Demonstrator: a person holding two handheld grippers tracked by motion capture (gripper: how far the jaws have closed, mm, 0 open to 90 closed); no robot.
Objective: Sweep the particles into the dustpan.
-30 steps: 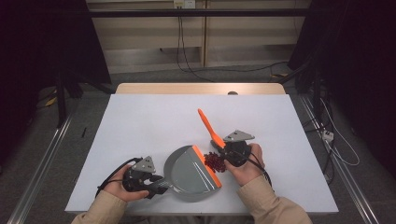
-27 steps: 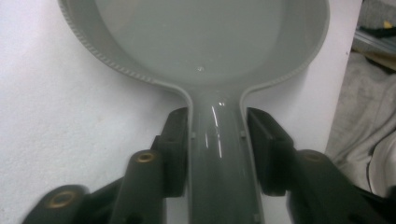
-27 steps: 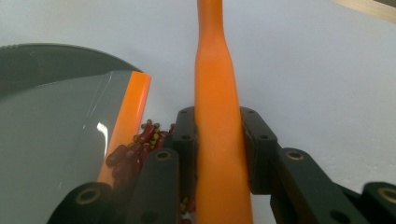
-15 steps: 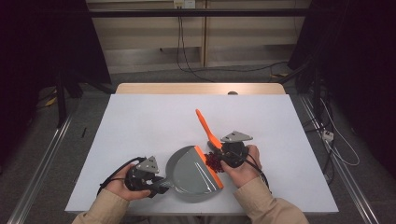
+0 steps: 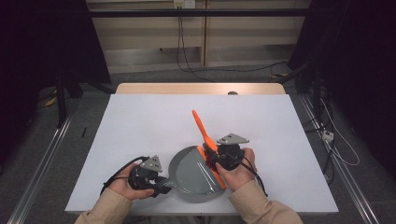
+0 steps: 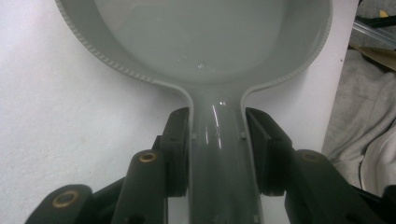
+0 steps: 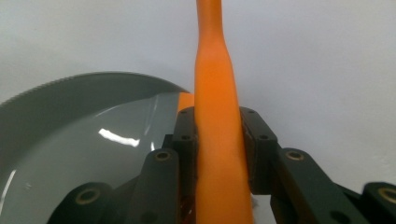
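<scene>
So, high view: grey dustpan (image 5: 194, 175) lies flat at the near edge of the white table (image 5: 140, 121), between both hands; left gripper (image 5: 161, 185) comes at its handle from the left, right gripper (image 5: 215, 161) sits over the pan's right rim holding the orange brush (image 5: 201, 126), whose handle angles up and away toward the far side; the orange lip along the pan's straight edge lies near the right hand.

Left gripper view: jaws have just been closing and now clamp both sides of the pan handle (image 6: 217, 140), close to where it flares into the bowl; glossy moulded plastic, so I judge it light, stiff, a bit slippery; gripping near the flare looks right, less lever arm, less twist.

Right gripper view: jaws fully closed on the brush handle (image 7: 215, 116) at its thick waist; smooth rigid plastic, light; the taper could let it slide lengthwise, so hold at the swell; bristles not visible here.
</scene>
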